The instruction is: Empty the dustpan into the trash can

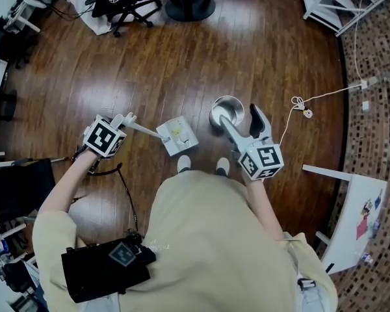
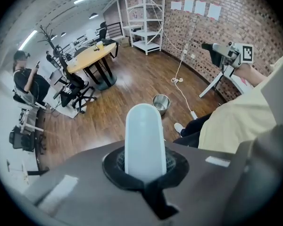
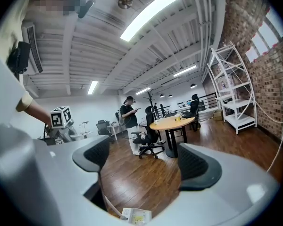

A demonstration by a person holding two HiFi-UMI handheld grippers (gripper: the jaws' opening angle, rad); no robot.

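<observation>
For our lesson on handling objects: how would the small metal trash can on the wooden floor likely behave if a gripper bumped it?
The trash can looks thin, shiny metal, so probably stiff yet light. Standing free on the smooth wooden floor, it may slide or tip when bumped. Being round, it would likely roll if toppled.

White dustpan [image 1: 177, 135], silver trash can [image 1: 214, 108]
</observation>
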